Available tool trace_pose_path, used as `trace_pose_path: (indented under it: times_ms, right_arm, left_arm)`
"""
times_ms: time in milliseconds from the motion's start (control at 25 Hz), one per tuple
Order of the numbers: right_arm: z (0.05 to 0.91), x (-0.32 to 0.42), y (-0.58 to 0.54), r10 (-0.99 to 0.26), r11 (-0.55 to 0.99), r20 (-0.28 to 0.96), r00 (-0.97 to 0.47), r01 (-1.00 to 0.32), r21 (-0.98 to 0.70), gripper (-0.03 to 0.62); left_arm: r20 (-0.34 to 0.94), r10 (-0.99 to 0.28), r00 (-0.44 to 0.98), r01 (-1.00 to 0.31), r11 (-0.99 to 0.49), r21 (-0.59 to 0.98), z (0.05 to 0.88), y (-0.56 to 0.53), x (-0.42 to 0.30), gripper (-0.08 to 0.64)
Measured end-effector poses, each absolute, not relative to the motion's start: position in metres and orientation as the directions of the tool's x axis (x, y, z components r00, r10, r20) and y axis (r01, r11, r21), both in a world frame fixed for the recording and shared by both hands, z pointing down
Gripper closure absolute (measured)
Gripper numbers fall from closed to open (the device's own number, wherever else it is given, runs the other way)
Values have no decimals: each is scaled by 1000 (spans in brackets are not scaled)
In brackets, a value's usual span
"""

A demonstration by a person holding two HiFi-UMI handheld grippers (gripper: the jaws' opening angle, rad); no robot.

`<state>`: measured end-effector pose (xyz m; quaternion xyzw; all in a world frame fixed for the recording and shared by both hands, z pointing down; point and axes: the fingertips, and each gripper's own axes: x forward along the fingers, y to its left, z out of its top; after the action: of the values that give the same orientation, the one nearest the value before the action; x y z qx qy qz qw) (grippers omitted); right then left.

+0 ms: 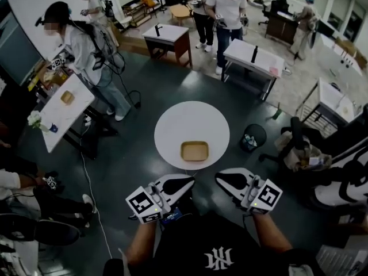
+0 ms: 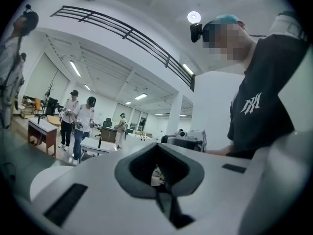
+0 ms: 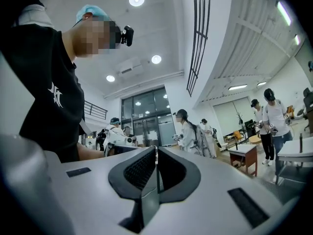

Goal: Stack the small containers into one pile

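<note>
A tan, square, shallow container rests on the round white table, close to its near edge. It looks like a single pile; I cannot tell how many pieces are in it. My left gripper and right gripper are held close to my body, just short of the table's near rim, both apart from the container. Both are shut with nothing between the jaws. In the left gripper view the left gripper tilts up at the room and my torso. The right gripper likewise tilts up, its jaws pressed together.
A black bin stands right of the round table, with an office chair beyond it. A long white table at the left holds another tan container, with a person beside it. More tables and people stand farther back. A cable runs across the floor.
</note>
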<state>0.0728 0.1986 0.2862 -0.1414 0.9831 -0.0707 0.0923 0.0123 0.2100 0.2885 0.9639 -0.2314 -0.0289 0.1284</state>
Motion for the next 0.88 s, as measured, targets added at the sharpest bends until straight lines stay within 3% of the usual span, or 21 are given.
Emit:
trace_pose_path:
  times_ms: [400, 880]
  right_arm:
    - [306, 59, 266, -174, 970, -128, -976, -148, -190, 551]
    - [314, 82, 283, -215, 958, -167, -962, -175, -227, 551]
  left_arm:
    - [23, -606, 795, -581, -751, 315, 308, 273, -5, 557]
    - [54, -661, 749, -641, -701, 311, 309, 289, -28, 557]
